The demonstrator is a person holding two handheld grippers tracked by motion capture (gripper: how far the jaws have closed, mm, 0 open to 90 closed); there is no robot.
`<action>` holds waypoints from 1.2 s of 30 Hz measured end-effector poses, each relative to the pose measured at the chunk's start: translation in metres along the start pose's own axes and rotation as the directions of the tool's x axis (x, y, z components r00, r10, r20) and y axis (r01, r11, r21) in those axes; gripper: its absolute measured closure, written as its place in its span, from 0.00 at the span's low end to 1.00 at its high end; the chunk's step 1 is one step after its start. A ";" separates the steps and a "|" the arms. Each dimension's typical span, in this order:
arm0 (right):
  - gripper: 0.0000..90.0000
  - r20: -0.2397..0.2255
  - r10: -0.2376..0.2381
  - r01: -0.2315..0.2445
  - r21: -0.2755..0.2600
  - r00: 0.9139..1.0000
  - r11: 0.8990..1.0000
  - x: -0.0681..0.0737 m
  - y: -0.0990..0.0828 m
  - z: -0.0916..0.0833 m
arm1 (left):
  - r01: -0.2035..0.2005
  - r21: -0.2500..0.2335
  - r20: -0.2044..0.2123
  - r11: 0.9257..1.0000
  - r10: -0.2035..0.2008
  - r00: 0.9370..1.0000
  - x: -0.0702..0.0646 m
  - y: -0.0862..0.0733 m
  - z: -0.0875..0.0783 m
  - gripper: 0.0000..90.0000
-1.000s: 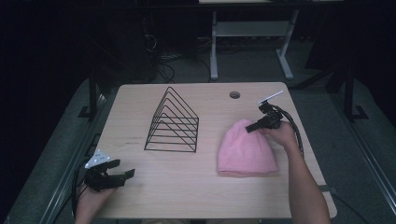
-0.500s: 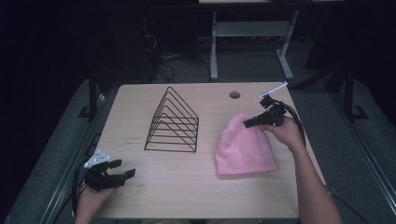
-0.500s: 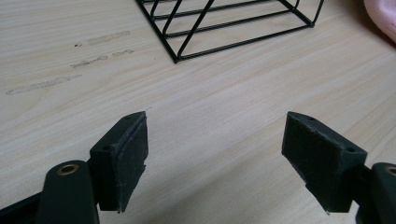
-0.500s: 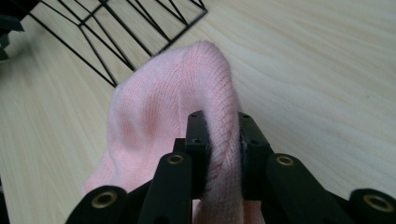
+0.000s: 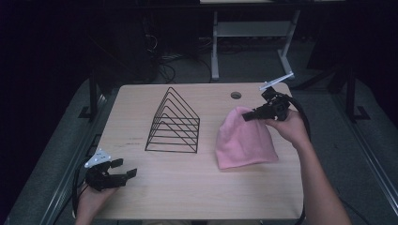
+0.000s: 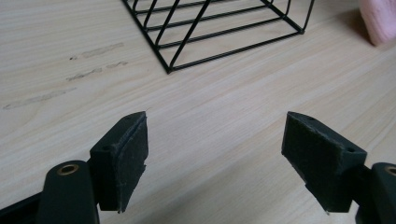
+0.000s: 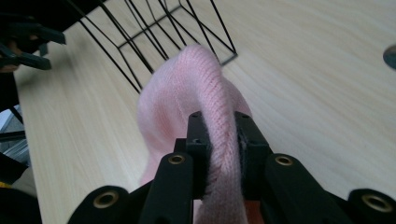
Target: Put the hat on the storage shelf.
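Left gripper (image 5: pixel 123 173) idle at near-left worktop (image 5: pixel 197 197) corner, jaws wide apart, empty. Rack (image 5: pixel 174 122) mid-worktop. Right gripper (image 5: pixel 247 116) pinches thin fold of hat (image 5: pixel 244 140) toward far-right edge; knit could slip out or snag rack.

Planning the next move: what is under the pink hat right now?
The pink hat lies on bare table, its top pinched and raised by the right claw. Anything beneath or inside the fabric is covered.
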State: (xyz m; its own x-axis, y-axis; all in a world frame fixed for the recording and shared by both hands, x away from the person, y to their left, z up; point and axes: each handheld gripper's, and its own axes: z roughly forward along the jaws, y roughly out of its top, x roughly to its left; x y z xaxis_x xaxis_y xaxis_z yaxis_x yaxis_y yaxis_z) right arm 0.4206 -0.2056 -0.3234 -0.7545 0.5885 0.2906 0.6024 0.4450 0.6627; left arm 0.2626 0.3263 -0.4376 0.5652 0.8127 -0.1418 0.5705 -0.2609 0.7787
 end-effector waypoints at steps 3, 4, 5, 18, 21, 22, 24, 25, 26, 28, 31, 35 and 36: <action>0.87 -0.001 -0.021 0.021 -0.014 1.000 1.000 0.005 0.005 -0.006 | -0.009 0.004 0.014 1.000 0.009 1.000 -0.001 0.003 0.001 0.25; 0.87 -0.003 -0.025 0.025 -0.020 1.000 0.999 0.007 0.007 -0.008 | -0.010 0.003 0.013 1.000 0.010 1.000 -0.002 0.005 0.001 0.25; 0.87 -0.005 -0.031 0.031 -0.025 1.000 0.999 0.008 0.008 -0.010 | -0.009 0.000 0.017 1.000 0.009 1.000 -0.003 0.006 0.001 0.25; 0.87 -0.029 -0.063 0.061 -0.056 0.998 0.997 0.025 0.026 -0.030 | -0.054 -0.008 0.077 0.999 0.054 0.996 -0.006 0.026 -0.008 0.25; 0.87 -0.031 -0.077 0.075 -0.063 0.997 0.995 0.028 0.031 -0.032 | -0.070 0.000 0.095 0.998 0.070 0.993 -0.007 0.030 -0.010 0.25; 0.87 -0.034 -0.080 0.078 -0.065 0.996 0.995 0.029 0.033 -0.033 | -0.078 0.002 0.100 0.997 0.077 0.992 -0.007 0.032 -0.011 0.25; 0.87 -0.039 -0.087 0.085 -0.066 0.995 0.994 0.031 0.036 -0.034 | -0.085 -0.003 0.093 0.996 0.085 0.992 -0.007 0.036 -0.012 0.22; 0.87 -0.038 -0.090 0.087 -0.068 0.995 0.994 0.032 0.038 -0.034 | -0.086 -0.004 0.106 0.996 0.086 0.991 -0.007 0.038 -0.013 0.21; 0.87 -0.039 -0.091 0.088 -0.068 0.995 0.994 0.033 0.040 -0.034 | -0.082 -0.010 0.117 0.997 0.083 0.990 -0.007 0.039 -0.013 0.21; 0.87 -0.043 -0.099 0.096 -0.070 0.994 0.993 0.036 0.043 -0.034 | -0.094 -0.011 0.123 0.996 0.094 0.988 -0.007 0.043 -0.013 0.20; 0.87 -0.046 -0.111 0.108 -0.066 0.993 0.992 0.041 0.047 -0.035 | -0.111 -0.007 0.139 0.994 0.111 0.984 -0.008 0.050 -0.013 0.19; 0.87 -0.047 -0.118 0.114 -0.073 0.992 0.991 0.045 0.053 -0.038 | -0.117 -0.004 0.166 0.993 0.116 0.979 -0.011 0.060 -0.013 0.19; 0.87 -0.048 -0.124 0.120 -0.072 0.991 0.990 0.046 0.055 -0.039 | -0.120 -0.005 0.172 0.993 0.119 0.978 -0.012 0.062 -0.014 0.19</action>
State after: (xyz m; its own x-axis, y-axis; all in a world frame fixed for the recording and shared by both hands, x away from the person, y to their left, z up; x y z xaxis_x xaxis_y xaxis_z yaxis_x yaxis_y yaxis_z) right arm 0.4089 -0.1802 -0.2467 -0.8348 0.4959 0.2392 0.4871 0.4627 0.7407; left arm 0.2827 0.3074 -0.3790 0.7229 0.6743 -0.1508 0.4955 -0.3538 0.7933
